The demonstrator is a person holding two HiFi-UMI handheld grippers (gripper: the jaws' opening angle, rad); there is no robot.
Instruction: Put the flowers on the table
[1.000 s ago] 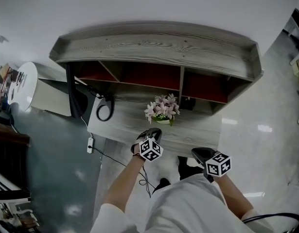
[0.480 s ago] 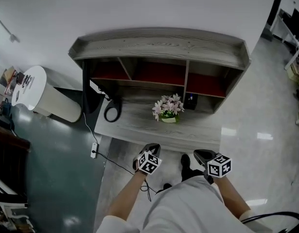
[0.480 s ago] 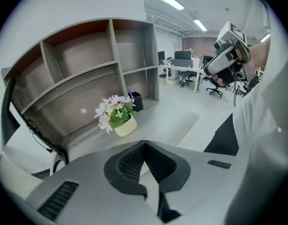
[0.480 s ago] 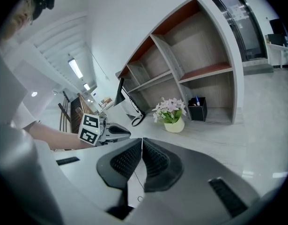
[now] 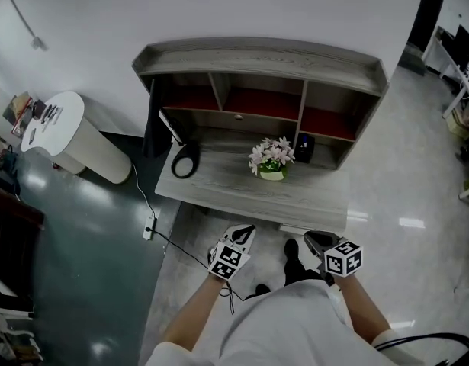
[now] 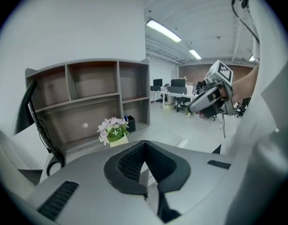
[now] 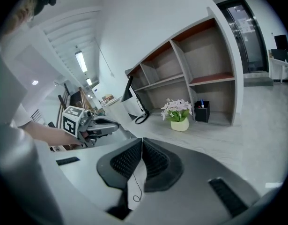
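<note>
The left tool (image 5: 244, 233) and the right tool (image 5: 313, 239) are both held low in front of the person, over the floor (image 5: 387, 204) and just short of the worktop's near edge. Each has its jaws pressed together with nothing between them. Beyond them, the grey wood-grain worktop (image 5: 234, 193) carries the flowers (image 5: 272, 155): a pink and white bunch standing upright in a small pale pot, right of the middle and toward the back. A coiled black cable (image 5: 186, 161) lies well to their left, and a black pen holder (image 5: 304, 148) stands just beside them on the right. Behind rises a shelf unit (image 5: 265, 56) with three open compartments, set against the white wall.
</note>
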